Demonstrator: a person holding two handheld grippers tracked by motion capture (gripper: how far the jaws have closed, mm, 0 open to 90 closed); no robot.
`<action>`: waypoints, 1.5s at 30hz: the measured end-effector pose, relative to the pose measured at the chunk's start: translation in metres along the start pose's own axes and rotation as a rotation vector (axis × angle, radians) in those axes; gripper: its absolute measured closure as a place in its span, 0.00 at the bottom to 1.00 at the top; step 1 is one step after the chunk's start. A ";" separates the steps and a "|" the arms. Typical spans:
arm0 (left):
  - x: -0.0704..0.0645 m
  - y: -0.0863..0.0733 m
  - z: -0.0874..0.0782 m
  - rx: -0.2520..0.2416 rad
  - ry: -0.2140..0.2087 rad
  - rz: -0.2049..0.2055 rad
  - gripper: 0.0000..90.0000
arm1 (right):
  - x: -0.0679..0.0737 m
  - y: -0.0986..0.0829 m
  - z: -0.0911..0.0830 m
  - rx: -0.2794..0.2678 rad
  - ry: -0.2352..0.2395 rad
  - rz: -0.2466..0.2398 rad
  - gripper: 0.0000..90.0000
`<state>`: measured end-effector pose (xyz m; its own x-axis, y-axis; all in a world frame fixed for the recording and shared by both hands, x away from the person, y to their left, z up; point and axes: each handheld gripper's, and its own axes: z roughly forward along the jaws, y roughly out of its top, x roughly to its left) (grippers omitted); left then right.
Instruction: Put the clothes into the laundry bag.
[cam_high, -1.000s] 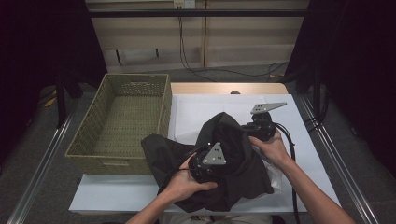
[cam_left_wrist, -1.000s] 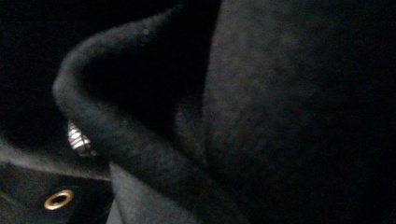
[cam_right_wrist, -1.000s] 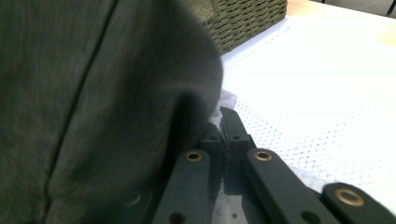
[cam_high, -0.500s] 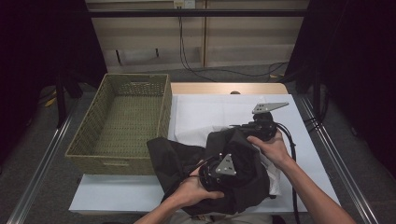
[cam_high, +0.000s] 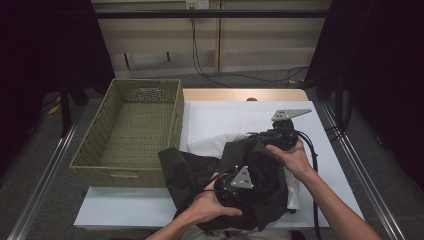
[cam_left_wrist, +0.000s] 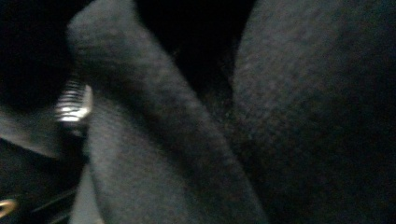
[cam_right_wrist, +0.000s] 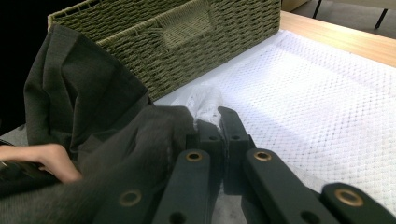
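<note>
At the bottom centre of the high view the left gripper (cam_high: 235, 184) is buried in a dark garment (cam_high: 265, 170), with the person's left hand (cam_high: 207, 207) wrapped around it; in the left gripper view folds of that cloth (cam_left_wrist: 303, 116) press right up to the lens, so I cannot tell how its jaws stand. Just above and to the right, the right gripper (cam_high: 272, 137) holds the garment's upper edge: in the right gripper view its jaws are closed together on a fold of the fabric (cam_right_wrist: 140, 140), the tips (cam_right_wrist: 217, 123) resting low over the white mat (cam_right_wrist: 327, 93). The garment lies bunched in the lower middle of the frame, on the mat and spilling toward the basket's near corner. It looks soft, limp and light, likely to sag and slide wherever unsupported, so a seam or a thick fold is the sounder place to pinch. Farther back, at left of centre, stands the woven basket (cam_high: 125, 170), its inside bare.
</note>
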<state>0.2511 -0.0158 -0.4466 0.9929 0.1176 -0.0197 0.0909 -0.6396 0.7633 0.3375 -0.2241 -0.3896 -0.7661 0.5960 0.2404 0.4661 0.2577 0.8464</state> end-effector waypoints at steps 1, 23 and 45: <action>0.000 0.001 -0.004 0.005 -0.004 -0.004 0.36 | 0.000 0.000 0.000 0.001 0.002 0.001 1.00; 0.013 0.005 -0.060 -0.257 0.032 -0.135 0.17 | -0.002 -0.002 0.004 0.010 -0.004 0.012 1.00; 0.047 0.026 -0.010 -0.101 0.043 -0.094 0.83 | -0.001 -0.001 0.002 0.004 -0.005 0.012 1.00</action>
<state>0.2995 -0.0195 -0.4214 0.9759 0.2073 -0.0676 0.1725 -0.5445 0.8208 0.3387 -0.2237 -0.3919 -0.7583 0.6029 0.2479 0.4768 0.2538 0.8416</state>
